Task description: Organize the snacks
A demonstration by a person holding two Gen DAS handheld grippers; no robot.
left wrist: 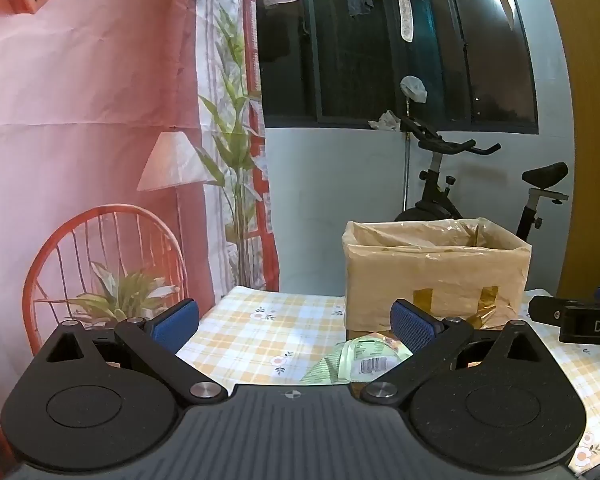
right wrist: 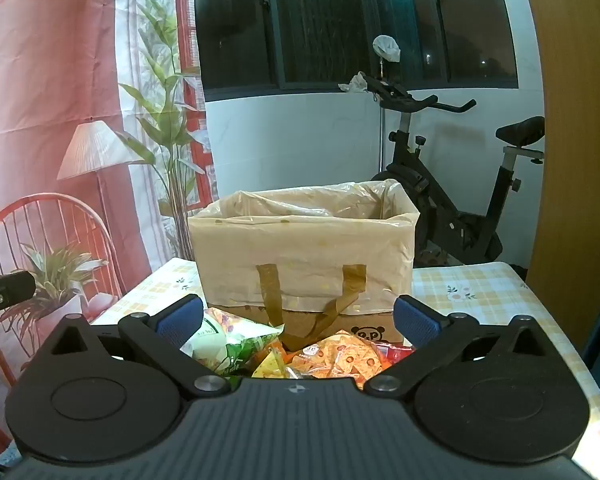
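Note:
A cardboard box lined with a beige plastic bag (right wrist: 304, 248) stands on the checked tablecloth (right wrist: 476, 292), its top open. A pile of snack packets lies in front of it: a green and white packet (right wrist: 236, 340), a yellow one (right wrist: 270, 368) and an orange one (right wrist: 344, 356). My right gripper (right wrist: 298, 320) hovers over the pile, open, nothing between its blue pads. In the left wrist view the box (left wrist: 436, 268) is to the right and a green packet (left wrist: 356, 362) lies below my left gripper (left wrist: 294, 324), which is open and holds nothing.
An exercise bike (right wrist: 452, 200) stands behind the table by the white wall. A printed backdrop with a chair and plants (left wrist: 100, 200) hangs on the left. The right gripper's body (left wrist: 580, 320) shows at the left view's right edge. A wooden panel (right wrist: 576, 160) rises at right.

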